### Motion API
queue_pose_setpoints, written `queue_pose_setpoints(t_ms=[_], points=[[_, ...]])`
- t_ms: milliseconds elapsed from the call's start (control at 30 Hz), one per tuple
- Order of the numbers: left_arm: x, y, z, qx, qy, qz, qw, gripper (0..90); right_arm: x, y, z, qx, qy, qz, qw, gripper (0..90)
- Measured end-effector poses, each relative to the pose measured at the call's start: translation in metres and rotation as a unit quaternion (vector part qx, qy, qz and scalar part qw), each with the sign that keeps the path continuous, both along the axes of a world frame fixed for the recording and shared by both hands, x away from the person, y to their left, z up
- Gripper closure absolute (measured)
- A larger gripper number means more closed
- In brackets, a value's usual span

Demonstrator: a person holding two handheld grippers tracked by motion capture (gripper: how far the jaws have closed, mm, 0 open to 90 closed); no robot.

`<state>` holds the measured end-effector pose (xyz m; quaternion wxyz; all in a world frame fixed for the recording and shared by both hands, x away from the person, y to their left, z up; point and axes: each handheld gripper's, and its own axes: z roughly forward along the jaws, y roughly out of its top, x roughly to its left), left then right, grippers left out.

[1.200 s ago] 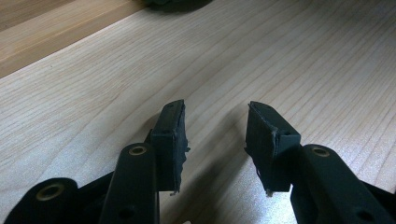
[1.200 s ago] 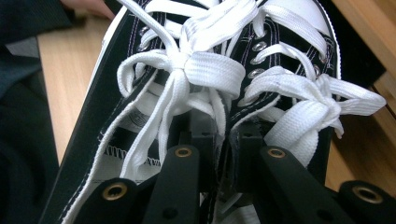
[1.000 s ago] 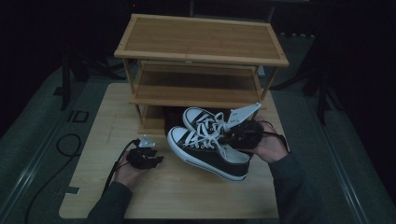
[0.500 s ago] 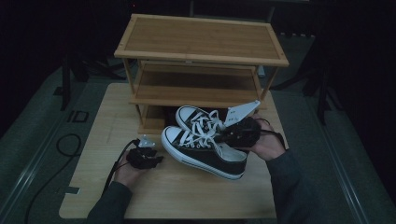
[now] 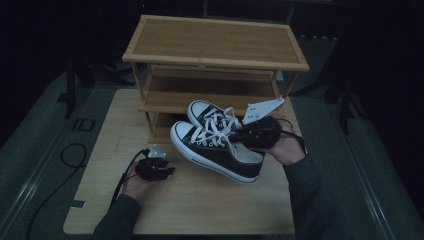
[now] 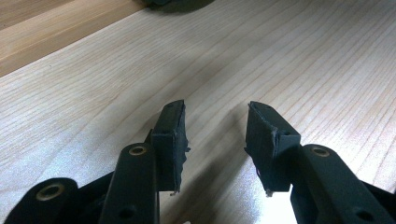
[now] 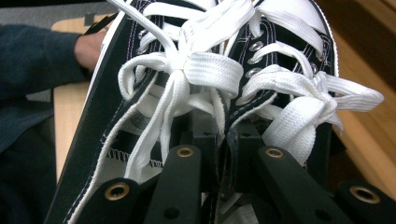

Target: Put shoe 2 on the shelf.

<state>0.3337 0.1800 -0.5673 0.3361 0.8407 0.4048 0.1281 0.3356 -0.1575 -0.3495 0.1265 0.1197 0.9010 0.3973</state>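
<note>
A pair of black low sneakers with white laces and toe caps sits in front of the wooden shoe rack (image 5: 215, 45), toes to the left. The near shoe (image 5: 215, 152) and the far shoe (image 5: 210, 114) lie side by side. My right gripper (image 5: 245, 135) comes in from their heel side. It is shut on the two inner collar edges (image 7: 224, 140), pinching the left shoe (image 7: 116, 107) and the right shoe (image 7: 289, 46) together. My left gripper (image 5: 167, 169) rests low over the table at the left. Its jaws (image 6: 215, 121) stand open with only bare wood between them.
The rack has a top shelf and two lower shelves and stands at the table's far half. The light wooden table (image 5: 200, 205) has free room in front of the shoes. A cable (image 5: 70, 150) loops on the floor at the left.
The pair of shoes, held by my right gripper, has shifted a little to the left and toward the rack. The left gripper has stayed put.
</note>
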Motion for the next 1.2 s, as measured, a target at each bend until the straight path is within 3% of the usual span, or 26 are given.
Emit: queue_pose_setpoints(t_ms=[167,333,533,633,767,1000,1200], points=[[0.0,0.0,0.0,0.0,0.0,0.0,1.0,58.3,0.011,-0.004,0.004,0.012,-0.004,-0.03,0.9995,83.8],[0.0,0.0,0.0,0.001,-0.001,0.0,1.0,58.3,0.024,-0.003,0.008,0.002,-0.014,-0.067,0.9977,83.8],[0.0,0.0,0.0,-0.001,0.0,0.0,1.0,58.3,0.039,-0.003,0.009,-0.003,-0.01,-0.106,0.9943,83.7],[0.0,0.0,0.0,-0.001,-0.001,0.0,1.0,58.3,0.045,-0.003,0.008,-0.002,-0.012,-0.127,0.9919,83.6],[0.001,0.0,0.0,-0.002,-0.002,0.001,1.0,58.3,0.051,0.001,0.008,-0.014,-0.026,-0.164,0.9861,83.4],[0.001,0.0,0.0,-0.002,-0.002,0.001,1.0,58.2,0.058,0.011,0.013,-0.027,-0.038,-0.193,0.98,83.3],[0.001,0.001,0.0,-0.003,-0.002,0.0,1.0,58.3,0.063,0.02,0.014,-0.045,-0.052,-0.224,0.9721,83.3]])
